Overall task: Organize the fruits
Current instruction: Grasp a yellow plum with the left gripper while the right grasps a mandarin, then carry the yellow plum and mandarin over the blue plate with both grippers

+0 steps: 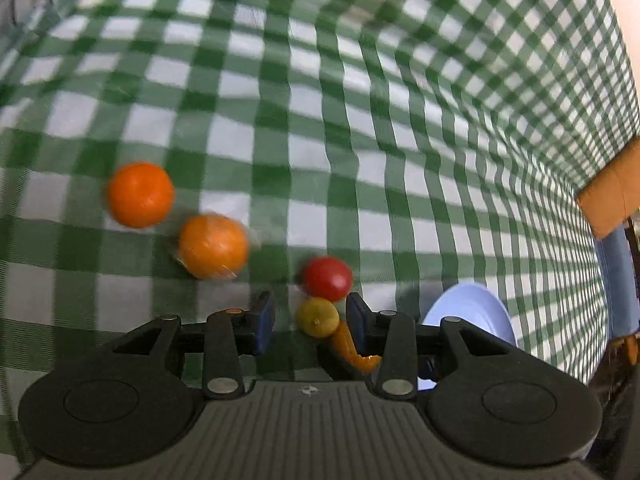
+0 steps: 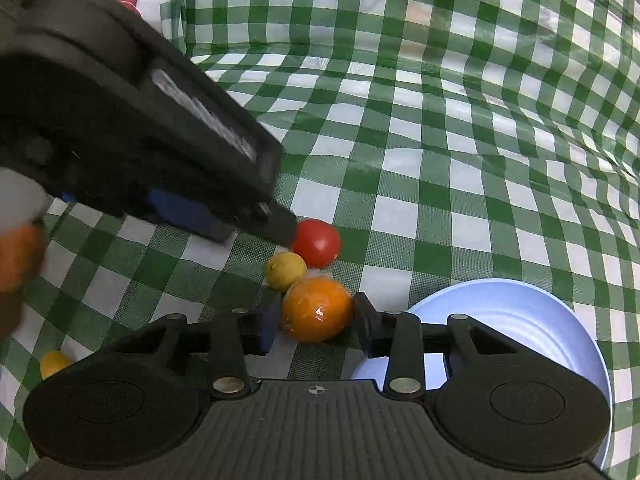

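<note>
In the left wrist view my left gripper [image 1: 310, 322] is open just above the green-checked cloth. A small yellow-green fruit [image 1: 318, 317] lies between its fingers, nearer the right one, and a red fruit [image 1: 327, 279] lies just beyond it. Two oranges [image 1: 141, 194] [image 1: 213, 252] lie to the left; the nearer one is wrapped in clear film. In the right wrist view my right gripper [image 2: 314, 326] is open around a film-wrapped orange [image 2: 318, 309]. The yellow-green fruit [image 2: 286, 270] and the red fruit [image 2: 317, 242] lie just past it. The left gripper's body [image 2: 140, 128] hangs over them.
A light blue plate [image 2: 532, 320] sits on the cloth at the right, beside my right gripper; it also shows in the left wrist view [image 1: 476, 316]. A small yellow fruit [image 2: 54, 362] lies at the lower left. A cardboard box corner [image 1: 612, 196] stands at the far right.
</note>
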Demonstrator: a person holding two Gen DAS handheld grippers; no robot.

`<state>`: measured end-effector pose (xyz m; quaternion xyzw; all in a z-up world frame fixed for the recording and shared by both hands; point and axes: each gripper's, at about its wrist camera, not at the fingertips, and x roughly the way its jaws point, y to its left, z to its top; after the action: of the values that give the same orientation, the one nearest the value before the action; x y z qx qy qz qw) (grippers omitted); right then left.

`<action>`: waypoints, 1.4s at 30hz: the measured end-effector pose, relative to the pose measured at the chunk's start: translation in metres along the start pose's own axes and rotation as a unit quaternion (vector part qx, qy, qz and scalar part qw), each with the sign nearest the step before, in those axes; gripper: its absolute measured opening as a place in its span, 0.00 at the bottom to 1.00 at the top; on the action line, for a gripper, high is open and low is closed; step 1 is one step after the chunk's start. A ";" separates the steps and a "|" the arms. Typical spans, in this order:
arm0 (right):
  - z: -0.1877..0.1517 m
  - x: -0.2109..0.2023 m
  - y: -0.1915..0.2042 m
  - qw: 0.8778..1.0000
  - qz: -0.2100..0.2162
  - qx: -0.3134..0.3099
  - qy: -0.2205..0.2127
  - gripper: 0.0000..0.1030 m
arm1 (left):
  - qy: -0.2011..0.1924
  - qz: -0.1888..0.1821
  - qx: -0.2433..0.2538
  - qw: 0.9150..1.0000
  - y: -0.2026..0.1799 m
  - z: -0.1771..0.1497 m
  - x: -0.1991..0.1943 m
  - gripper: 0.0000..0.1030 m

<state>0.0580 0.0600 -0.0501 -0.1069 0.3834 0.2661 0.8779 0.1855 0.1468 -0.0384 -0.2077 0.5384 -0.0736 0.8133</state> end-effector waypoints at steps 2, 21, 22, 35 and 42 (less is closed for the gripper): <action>0.000 -0.002 -0.001 1.000 0.008 0.004 0.001 0.39 | 0.010 0.002 0.011 1.000 -0.004 -0.001 0.007 0.41; 0.000 -0.010 -0.007 0.999 0.038 0.022 0.008 0.38 | 0.004 0.113 0.095 0.989 -0.013 -0.005 0.006 0.28; -0.001 -0.008 -0.005 0.999 0.036 0.021 0.012 0.38 | 0.004 0.114 0.096 0.989 -0.013 -0.005 0.007 0.28; 0.008 -0.040 -0.010 0.997 -0.033 0.065 -0.036 0.38 | -0.025 0.107 0.107 0.988 -0.034 -0.002 -0.018 0.27; 0.006 -0.067 -0.019 0.996 -0.047 0.058 -0.053 0.38 | -0.045 0.123 0.129 0.983 -0.051 -0.010 -0.036 0.27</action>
<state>0.0344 0.0207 0.0022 -0.0593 0.3453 0.2073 0.9134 0.1670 0.1110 0.0101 -0.0365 0.5086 -0.0324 0.8596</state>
